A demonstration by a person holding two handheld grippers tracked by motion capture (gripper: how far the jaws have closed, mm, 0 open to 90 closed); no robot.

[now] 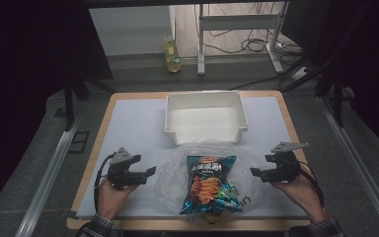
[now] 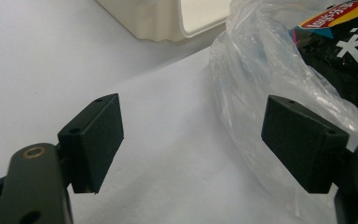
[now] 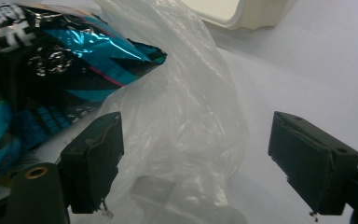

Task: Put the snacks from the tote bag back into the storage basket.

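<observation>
A black and blue bag of crisps [image 1: 209, 183] lies at the front middle of the table, on and partly inside a clear plastic bag [image 1: 177, 170]. My left gripper [image 1: 151, 171] is held just left of the plastic, jaws open, nothing between them. In the left gripper view the plastic bag [image 2: 256, 79] lies ahead and to the right, behind the right pad [image 2: 298, 140], with the crisp bag [image 2: 349, 51] past it. My right gripper [image 1: 254, 172] sits just right of the plastic, open. In the right gripper view a fold of the plastic bag [image 3: 191, 126] lies between the open jaws, pads apart from it; the crisp bag [image 3: 51, 60] is at upper left.
An empty white bin [image 1: 206, 117] stands at the back middle of the white table mat [image 1: 138, 123]. A bottle [image 1: 171, 54] and table legs stand on the floor beyond. The table's wooden edge [image 1: 91, 163] runs along the left.
</observation>
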